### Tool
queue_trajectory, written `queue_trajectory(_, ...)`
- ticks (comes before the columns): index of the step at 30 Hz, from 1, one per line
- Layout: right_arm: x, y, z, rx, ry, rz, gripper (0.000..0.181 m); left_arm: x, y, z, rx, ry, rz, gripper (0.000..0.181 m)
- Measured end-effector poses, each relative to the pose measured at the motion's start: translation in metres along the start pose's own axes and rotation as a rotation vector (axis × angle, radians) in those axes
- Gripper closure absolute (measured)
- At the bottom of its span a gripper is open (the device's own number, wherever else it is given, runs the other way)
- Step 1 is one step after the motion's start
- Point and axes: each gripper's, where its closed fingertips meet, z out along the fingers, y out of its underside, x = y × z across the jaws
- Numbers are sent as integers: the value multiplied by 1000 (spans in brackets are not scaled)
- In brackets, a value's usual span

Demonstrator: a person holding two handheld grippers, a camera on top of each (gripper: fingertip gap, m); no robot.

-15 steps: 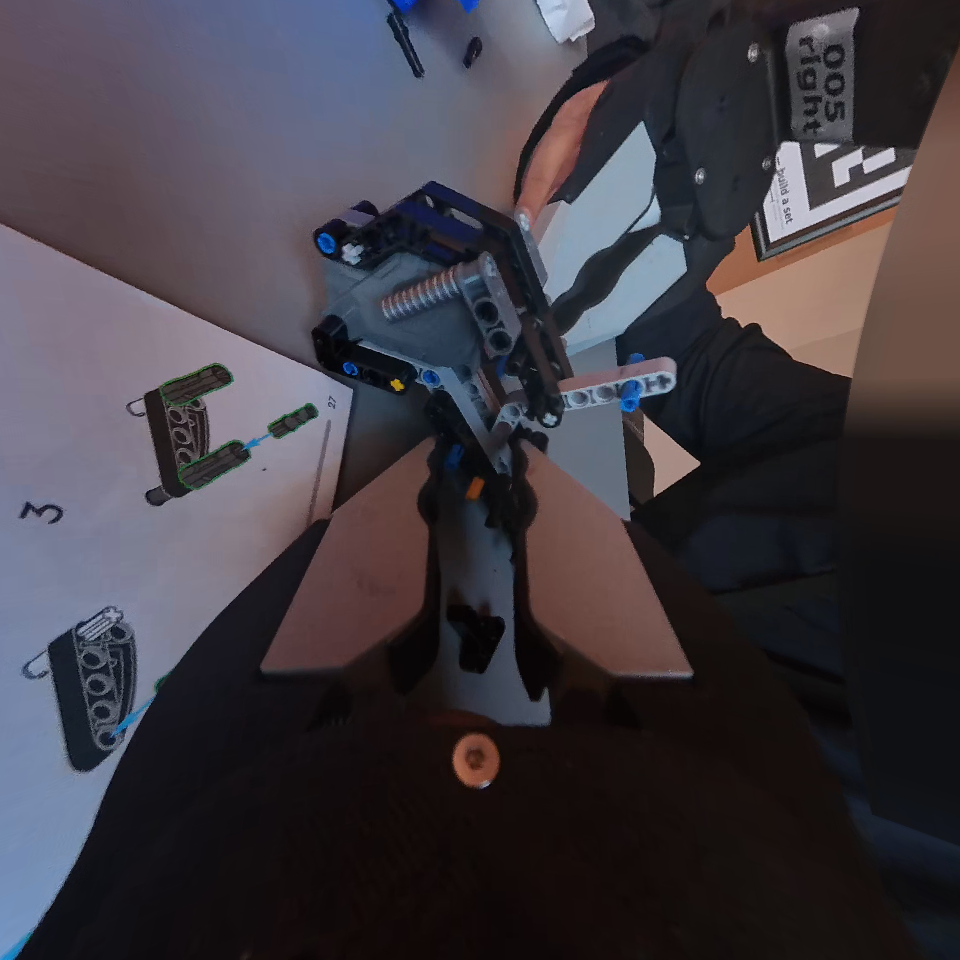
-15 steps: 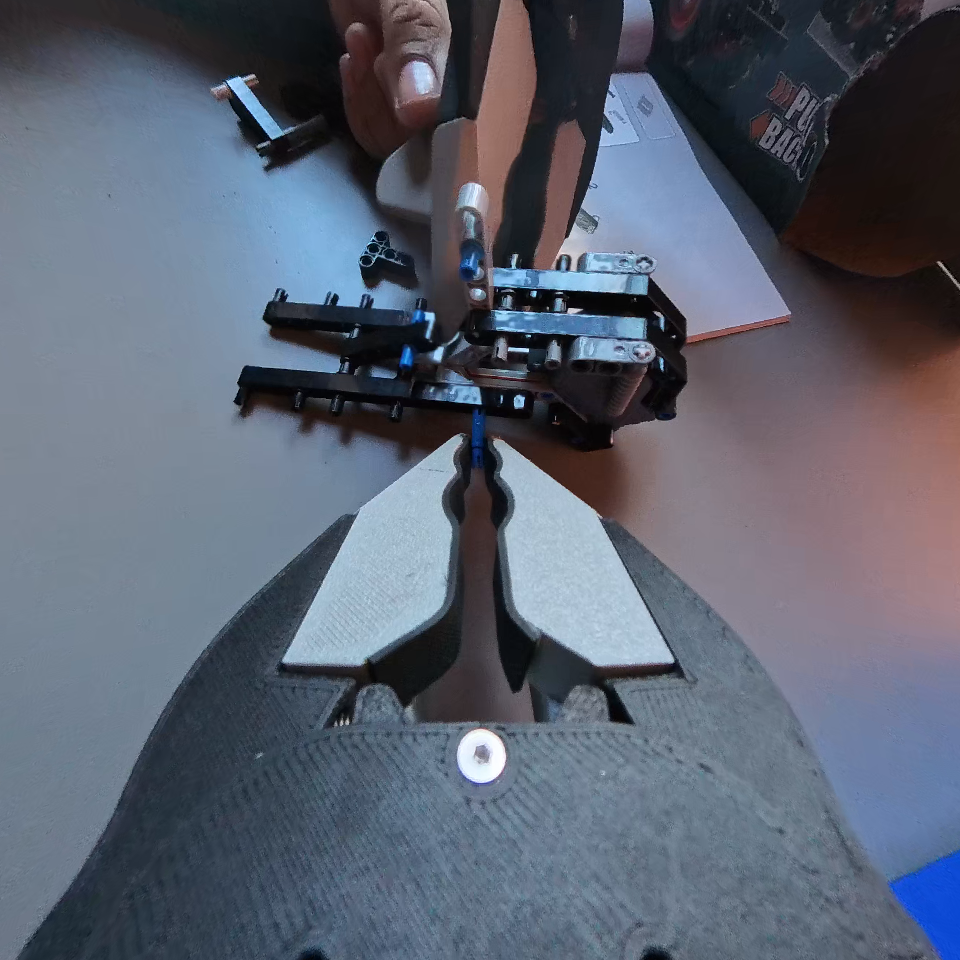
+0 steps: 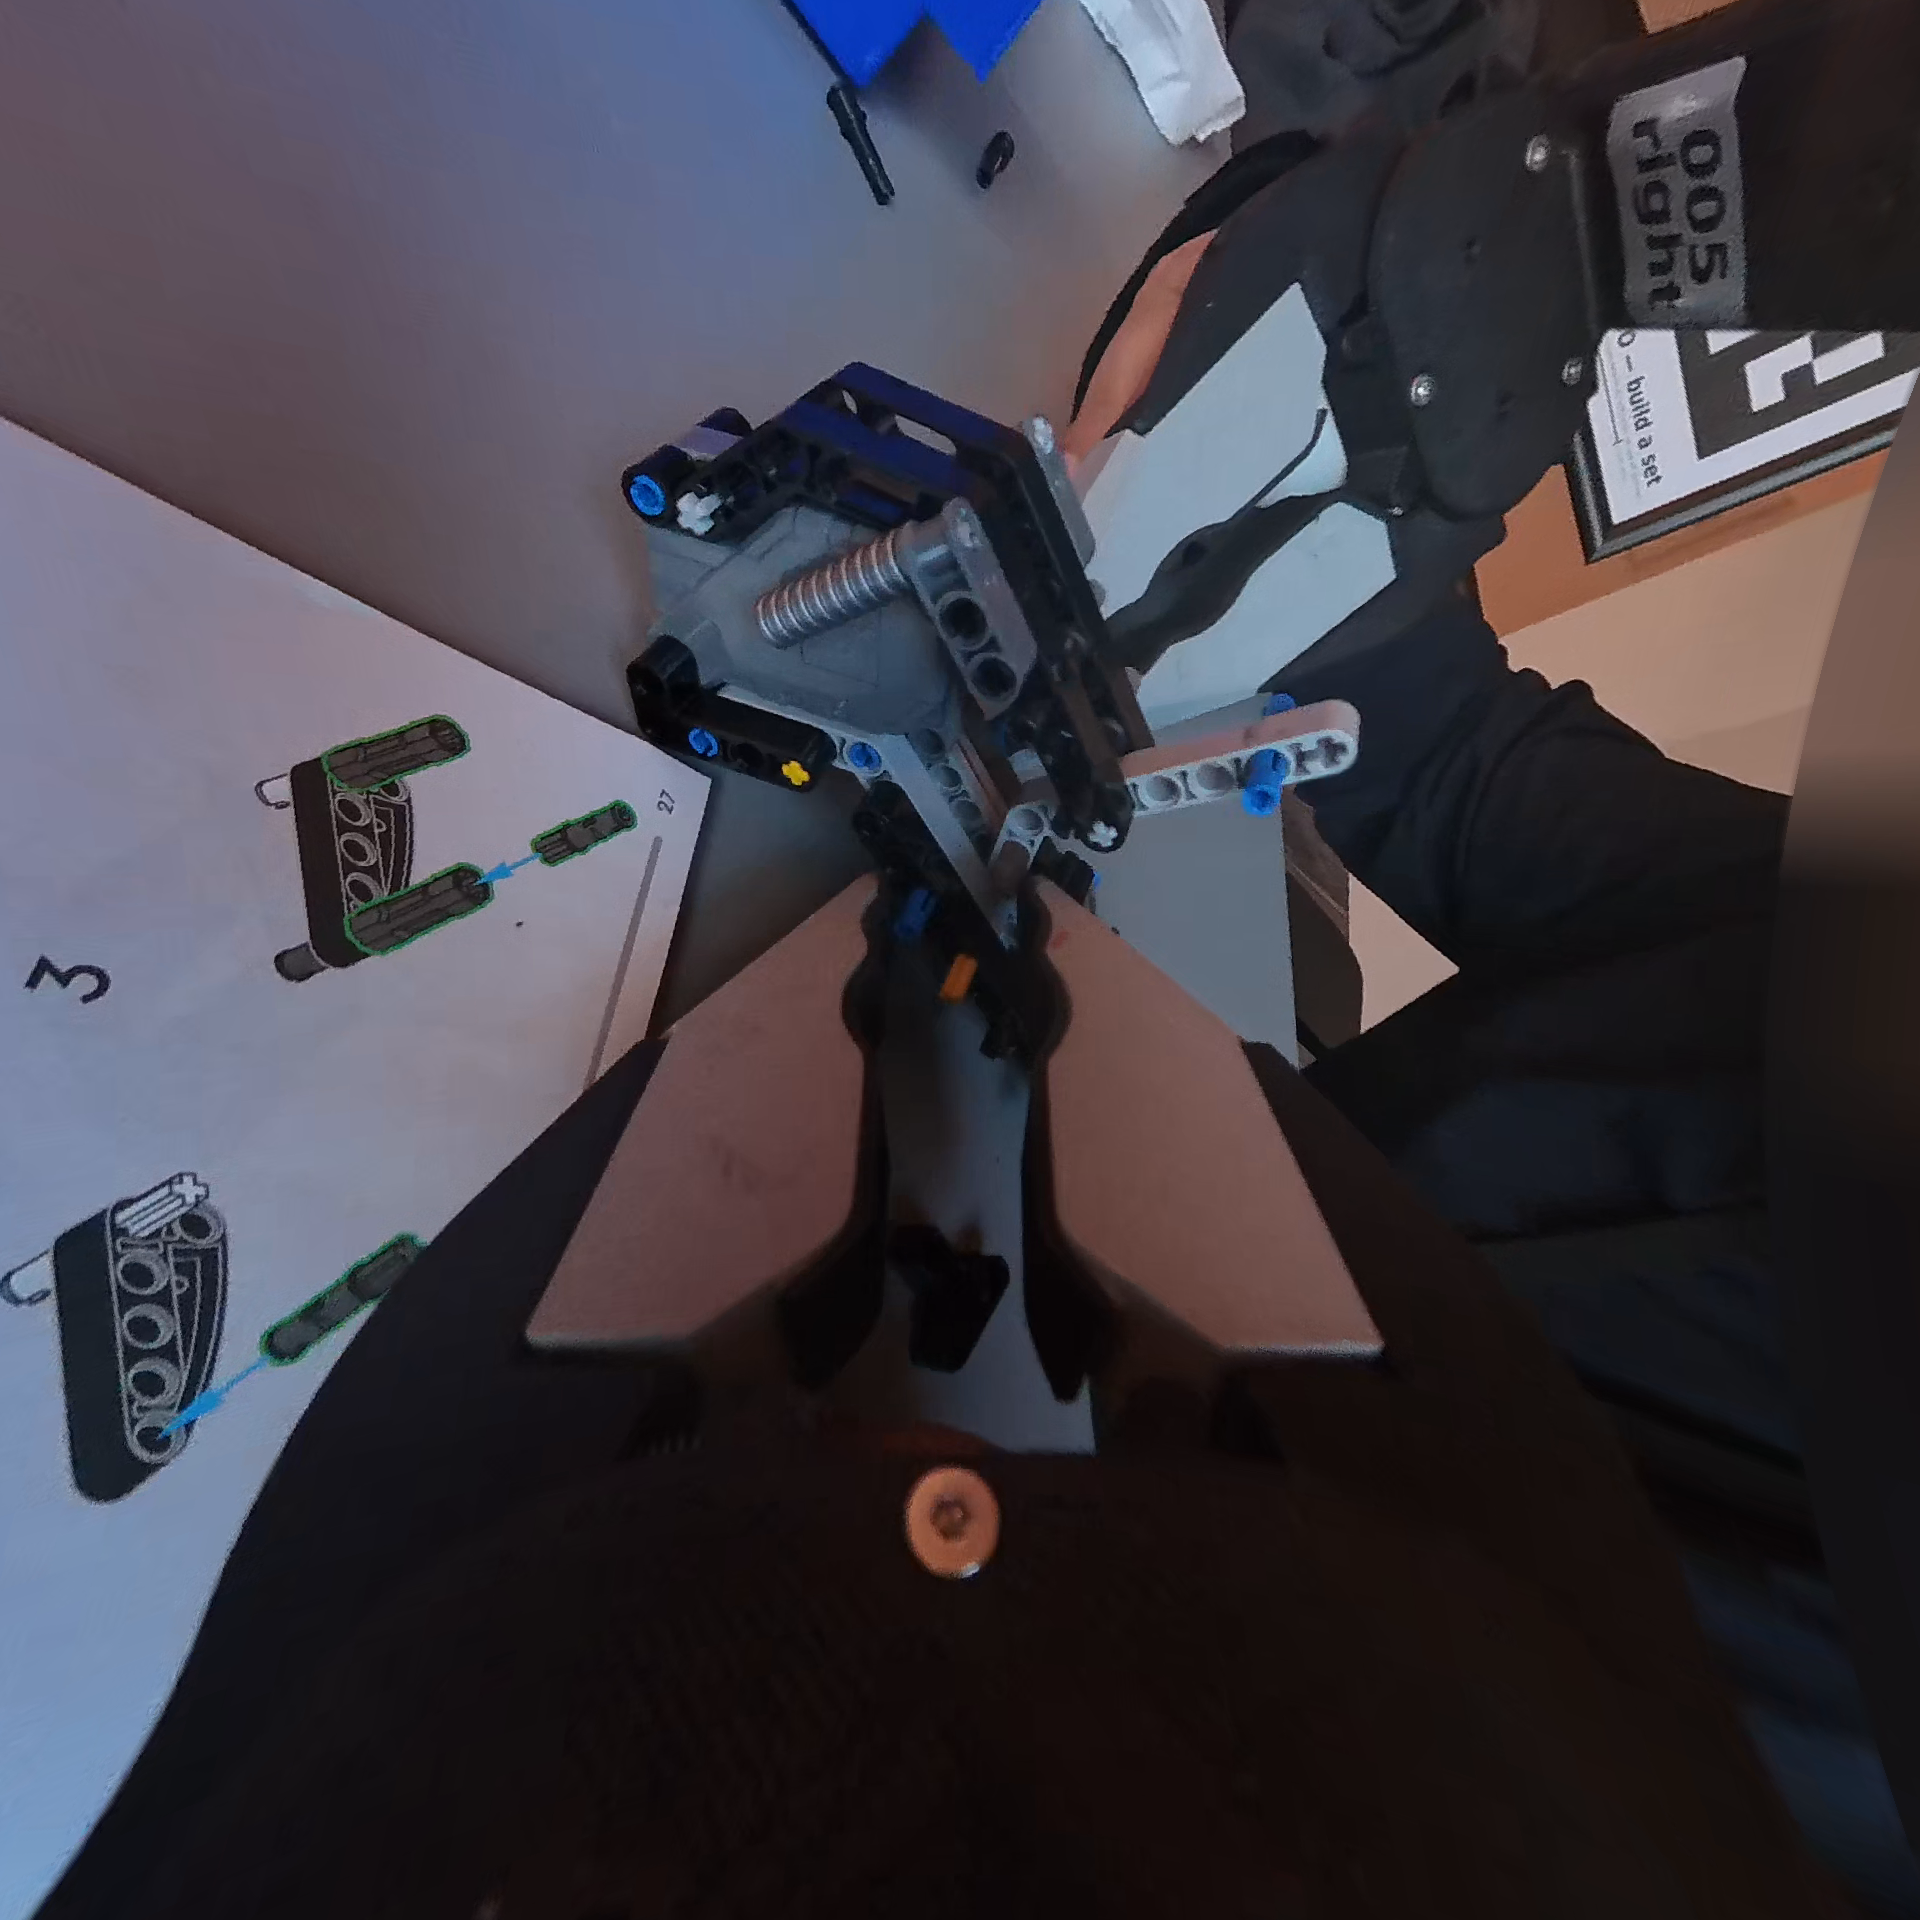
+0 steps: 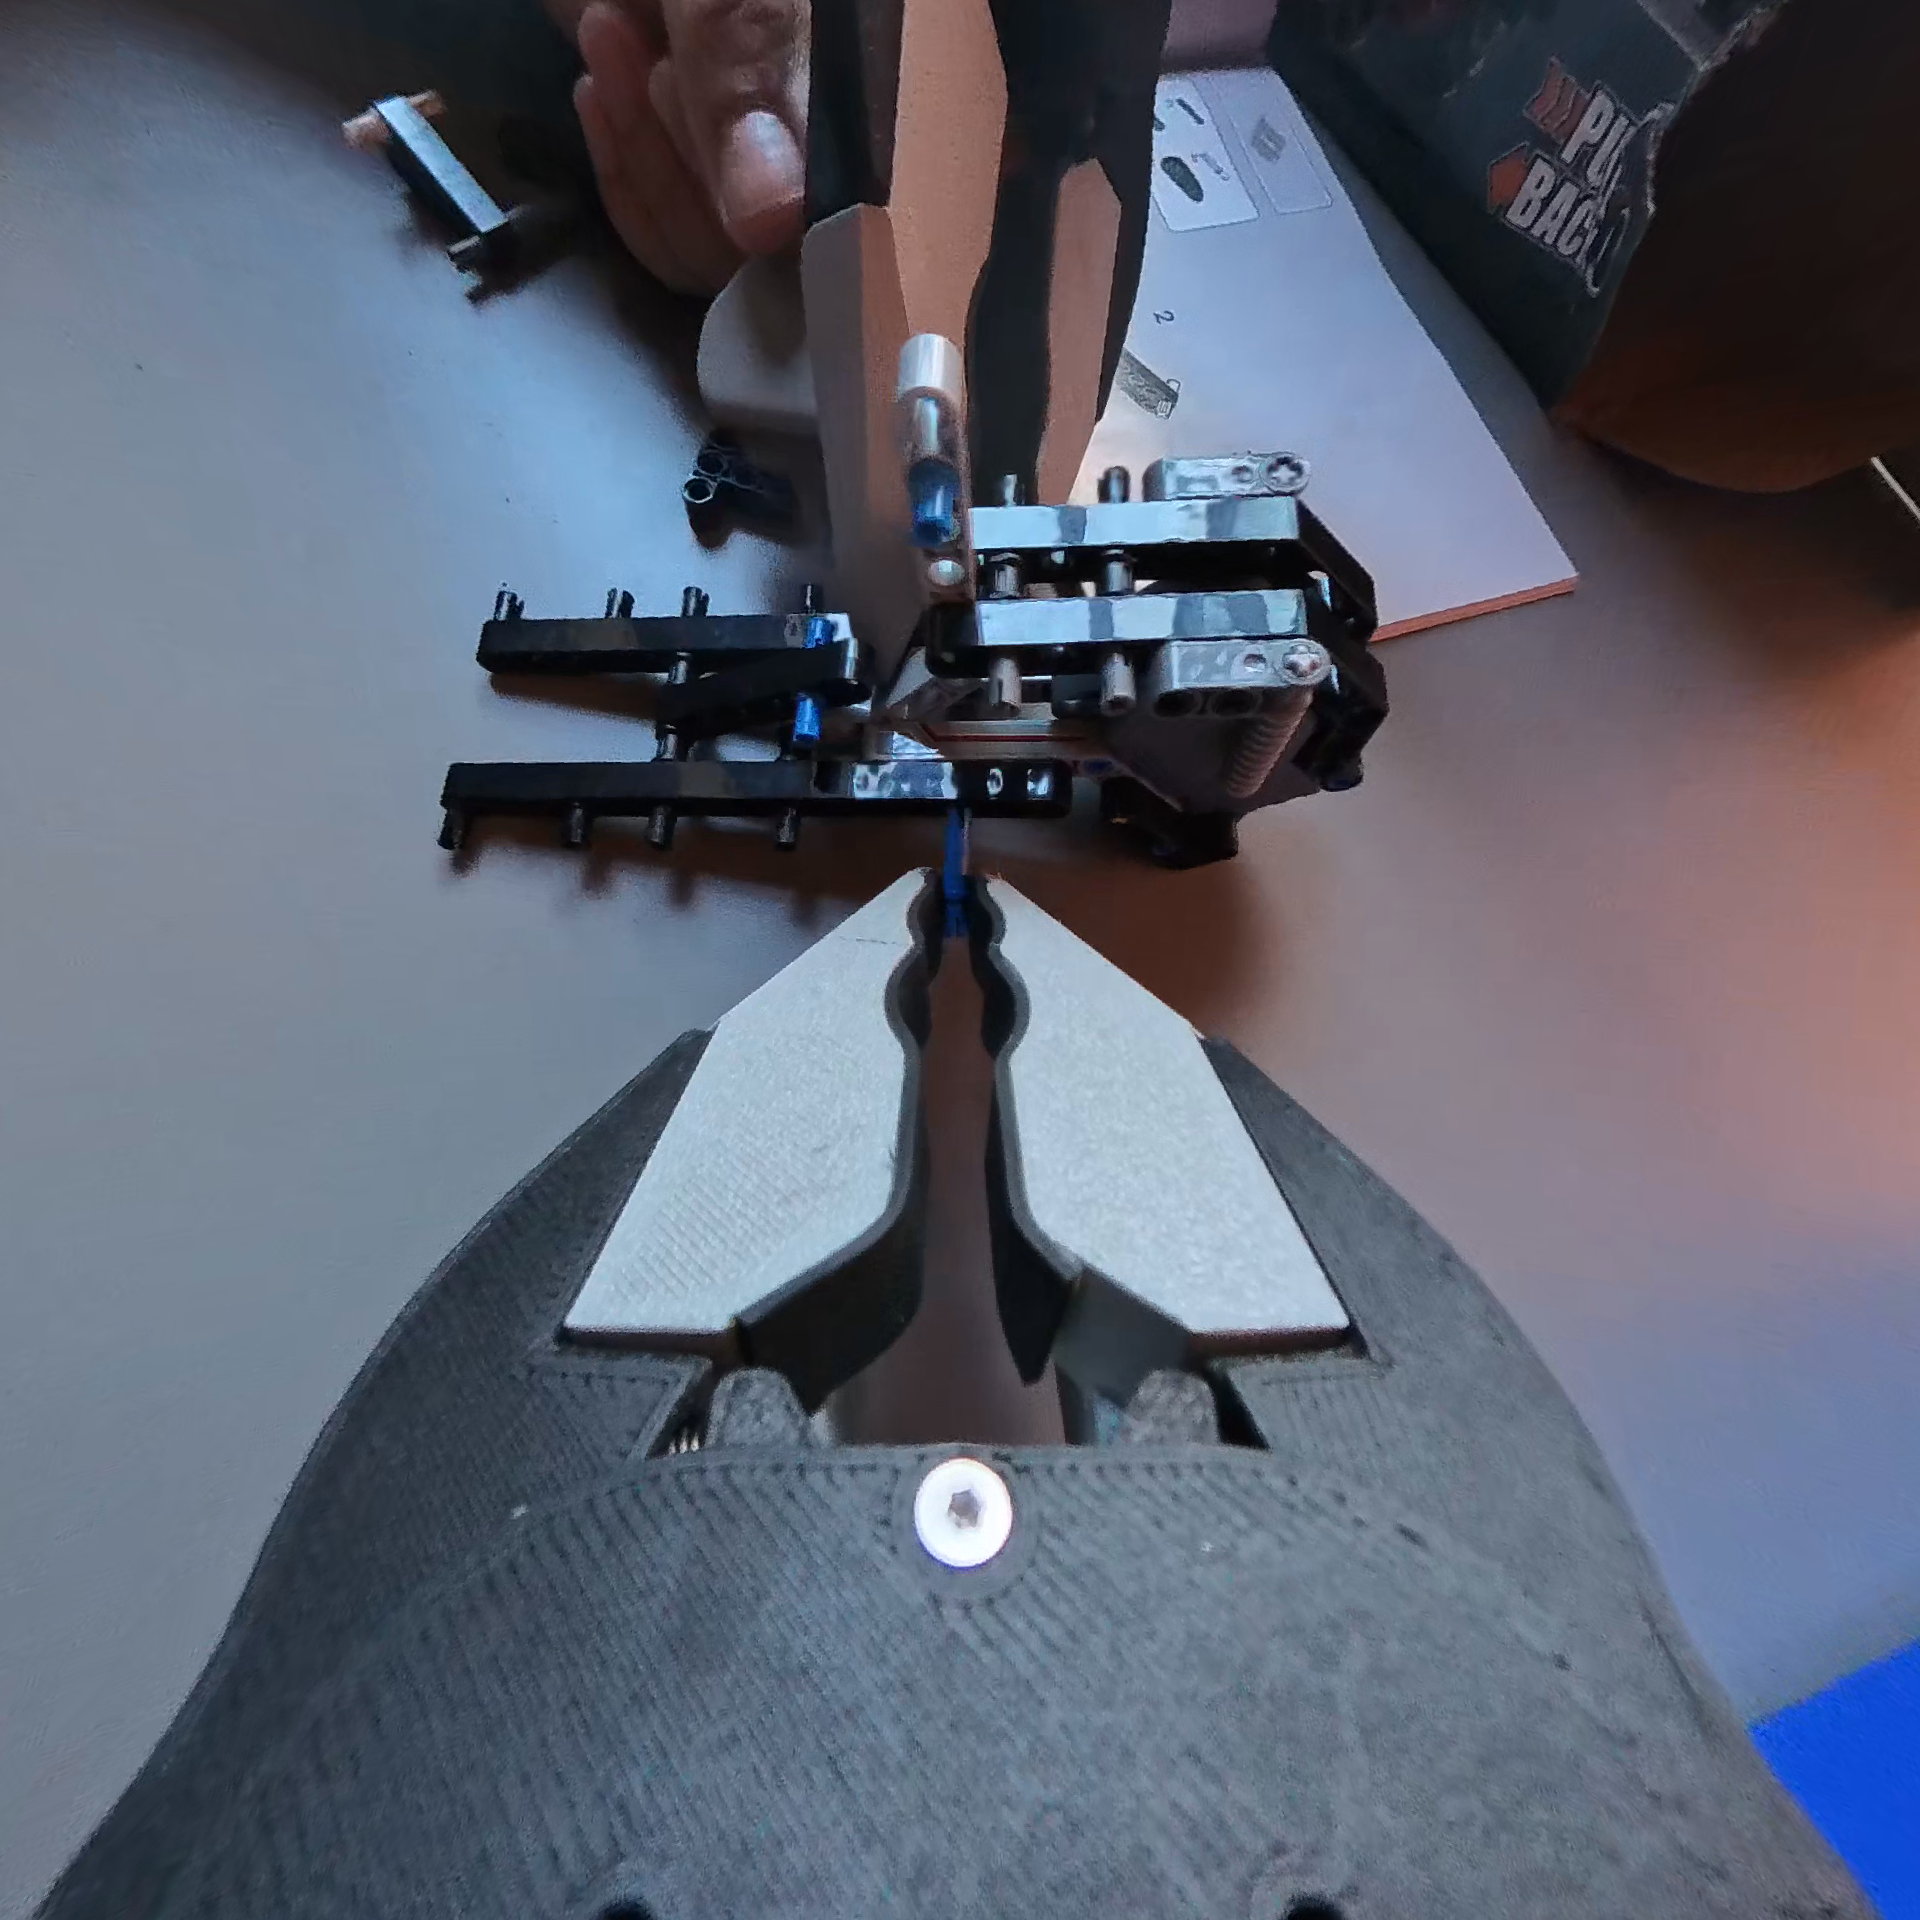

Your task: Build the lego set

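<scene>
The half-built black and grey lego assembly stands on the grey table. My left gripper is shut on its lower beams and holds it steady; its fingers come down from the top of the right wrist view. My right gripper is shut on a small blue pin. The pin's tip touches the long black beam on the near side of the assembly. A grey beam with a blue pin sticks out of the assembly's side. The right gripper's fingers show behind the assembly.
The open instruction booklet lies left of the assembly and also shows in the right wrist view. Loose black parts lie on the table. The set's box stands at the far right. A hand is by the left gripper. Across from one pair of fingers to the other is roughly 4 cm.
</scene>
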Motion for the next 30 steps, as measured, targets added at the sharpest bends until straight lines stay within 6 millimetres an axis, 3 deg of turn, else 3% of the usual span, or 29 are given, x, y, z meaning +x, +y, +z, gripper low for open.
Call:
queue_trajectory(11,1,0,-3,-37,85,-114,180,0,0,2,0,-13,20,160)
queue_trajectory(24,3,3,-6,-58,97,-83,180,0,0,2,-8,-11,8,160)
queue_trajectory(28,-3,-3,-15,6,59,-59,180,1,-1,-9,-4,-75,65,158)
queue_trajectory(30,-9,-11,-20,62,23,-54,180,11,-8,-22,7,-122,156,155)
